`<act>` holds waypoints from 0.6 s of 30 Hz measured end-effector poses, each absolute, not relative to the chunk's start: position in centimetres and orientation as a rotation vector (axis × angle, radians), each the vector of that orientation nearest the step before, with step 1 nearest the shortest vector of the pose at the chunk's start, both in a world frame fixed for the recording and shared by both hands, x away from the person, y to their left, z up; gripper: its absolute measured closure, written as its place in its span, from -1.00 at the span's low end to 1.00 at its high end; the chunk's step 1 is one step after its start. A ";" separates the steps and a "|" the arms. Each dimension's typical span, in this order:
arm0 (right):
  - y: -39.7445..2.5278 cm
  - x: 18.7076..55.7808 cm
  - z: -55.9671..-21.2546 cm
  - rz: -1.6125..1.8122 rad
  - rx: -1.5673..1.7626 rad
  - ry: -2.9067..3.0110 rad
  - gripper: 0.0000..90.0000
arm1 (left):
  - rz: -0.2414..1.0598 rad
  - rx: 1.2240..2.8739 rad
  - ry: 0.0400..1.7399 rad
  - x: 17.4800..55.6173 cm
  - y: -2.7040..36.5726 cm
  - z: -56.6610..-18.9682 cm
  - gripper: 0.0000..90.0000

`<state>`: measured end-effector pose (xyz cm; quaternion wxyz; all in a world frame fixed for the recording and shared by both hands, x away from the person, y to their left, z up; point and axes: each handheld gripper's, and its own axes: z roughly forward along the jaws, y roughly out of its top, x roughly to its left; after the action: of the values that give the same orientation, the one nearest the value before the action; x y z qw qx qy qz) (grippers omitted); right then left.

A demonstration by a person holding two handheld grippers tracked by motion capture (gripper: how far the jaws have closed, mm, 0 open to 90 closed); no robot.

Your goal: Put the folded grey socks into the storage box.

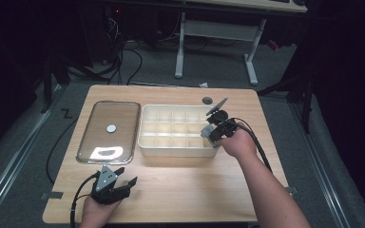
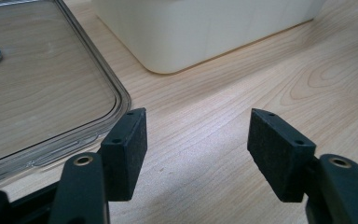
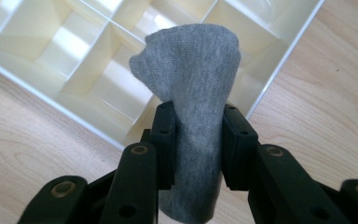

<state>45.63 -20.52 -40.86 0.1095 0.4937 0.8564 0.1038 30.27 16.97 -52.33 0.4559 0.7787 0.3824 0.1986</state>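
The right gripper [image 3: 193, 140] pinches a rolled grey sock [image 3: 193, 88] above the near corner of a cream divided box [image 3: 37, 51], apparently ready for lowering into a compartment, while the left gripper [image 2: 198, 149] rests spread, holding nothing, beside a clear lid [image 2: 37, 93].

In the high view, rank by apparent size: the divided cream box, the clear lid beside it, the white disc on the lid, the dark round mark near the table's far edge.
1. Divided cream box
2. Clear lid, somewhat smaller
3. Dark round mark and white disc: both tiny, too alike to rank.
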 end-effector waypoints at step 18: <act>-18.9 47.2 -43.4 0.078 1.442 2.563 0.60 | 0.475 1.923 0.942 30.5 17.0 -52.5 -0.14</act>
<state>47.22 -18.86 -43.40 0.0994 0.4878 0.8669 0.0265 30.48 17.01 -52.45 0.4566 0.7800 0.3821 0.1925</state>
